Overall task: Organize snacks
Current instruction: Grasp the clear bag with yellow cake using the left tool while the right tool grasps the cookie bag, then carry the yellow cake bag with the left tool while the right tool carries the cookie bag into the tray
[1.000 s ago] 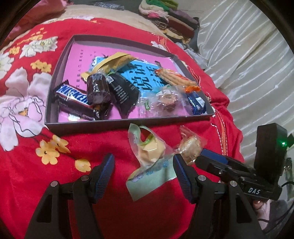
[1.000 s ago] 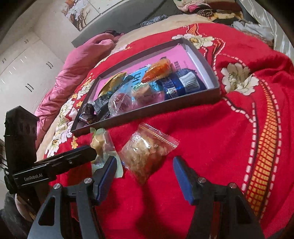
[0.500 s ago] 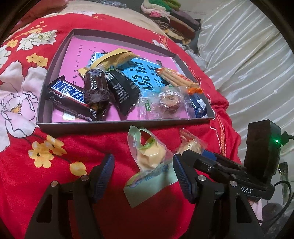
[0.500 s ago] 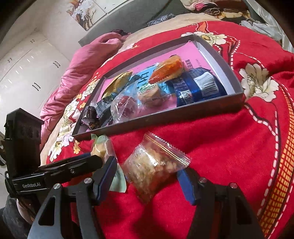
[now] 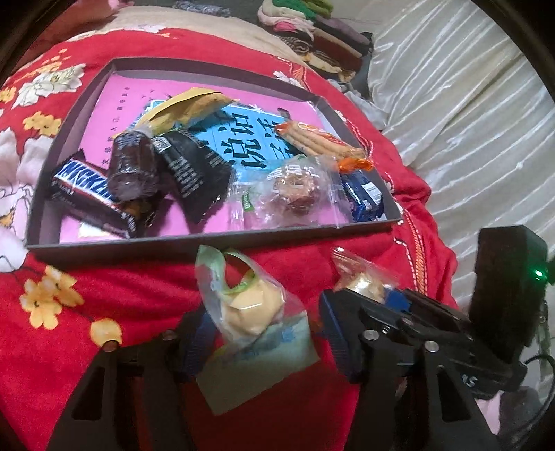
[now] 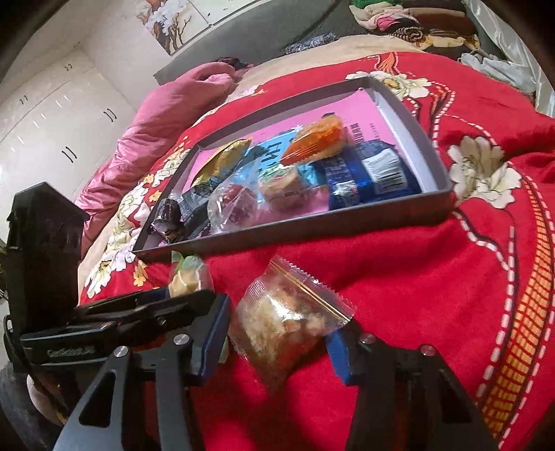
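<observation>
A grey tray (image 5: 208,243) with a pink floor lies on the red blanket and holds several snacks, among them a Snickers bar (image 5: 86,187). It also shows in the right wrist view (image 6: 312,229). My left gripper (image 5: 260,333) straddles a clear packet with a pale yellow cake (image 5: 249,305) in front of the tray, fingers apart on either side. My right gripper (image 6: 277,333) straddles a clear packet of brown crumbly snack (image 6: 288,322), fingers apart at its sides. That packet also shows in the left wrist view (image 5: 357,274), behind the right gripper's finger.
The red flowered blanket (image 6: 451,295) covers a bed. White satin bedding (image 5: 468,121) lies to the right, folded clothes (image 5: 312,31) at the back, a pink quilt (image 6: 156,114) and white wardrobes (image 6: 52,114) to the left.
Both grippers have moved forward over their packets, so each packet now lies between the fingers. The jaws have narrowed somewhat. The tray appears closer.
</observation>
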Demonstrator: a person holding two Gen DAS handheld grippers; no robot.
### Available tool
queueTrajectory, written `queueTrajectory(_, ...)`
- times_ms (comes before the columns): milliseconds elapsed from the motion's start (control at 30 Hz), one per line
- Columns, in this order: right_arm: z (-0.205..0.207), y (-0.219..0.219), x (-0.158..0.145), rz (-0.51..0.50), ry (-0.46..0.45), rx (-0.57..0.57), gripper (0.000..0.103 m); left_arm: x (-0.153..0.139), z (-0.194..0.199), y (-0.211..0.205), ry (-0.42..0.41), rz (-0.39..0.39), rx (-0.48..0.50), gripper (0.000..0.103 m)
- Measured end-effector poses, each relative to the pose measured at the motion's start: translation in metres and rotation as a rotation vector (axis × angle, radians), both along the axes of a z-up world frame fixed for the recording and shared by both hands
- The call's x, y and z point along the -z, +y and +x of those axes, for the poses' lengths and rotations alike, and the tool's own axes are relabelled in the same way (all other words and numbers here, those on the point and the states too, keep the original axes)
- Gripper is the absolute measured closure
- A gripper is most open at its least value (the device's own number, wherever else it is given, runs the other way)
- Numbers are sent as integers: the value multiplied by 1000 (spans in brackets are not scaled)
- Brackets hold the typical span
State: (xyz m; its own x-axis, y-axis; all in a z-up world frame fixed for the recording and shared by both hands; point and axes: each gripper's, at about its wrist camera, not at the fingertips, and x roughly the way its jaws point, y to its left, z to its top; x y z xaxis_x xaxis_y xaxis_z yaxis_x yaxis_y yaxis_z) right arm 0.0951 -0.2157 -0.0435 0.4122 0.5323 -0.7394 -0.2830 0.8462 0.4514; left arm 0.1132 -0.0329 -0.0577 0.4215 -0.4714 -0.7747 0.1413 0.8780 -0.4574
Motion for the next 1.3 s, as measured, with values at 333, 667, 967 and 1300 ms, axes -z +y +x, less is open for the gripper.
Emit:
queueTrajectory(333,-7,-16,-18,5,-45,31,52,-5,1,5,-13,-20,22,70)
queueTrajectory(667,2,-24,-49,33,-125,69,52,-46,-6,17,-134,-27,4,70)
queueTrajectory(967,22,-21,-66,37,-182,86,52,-68,15,38,-223,22,-69,70)
queueTrajectory(1300,44,-15,-70,15,-216,118,52,-74,31,56,-272,47,-121,70)
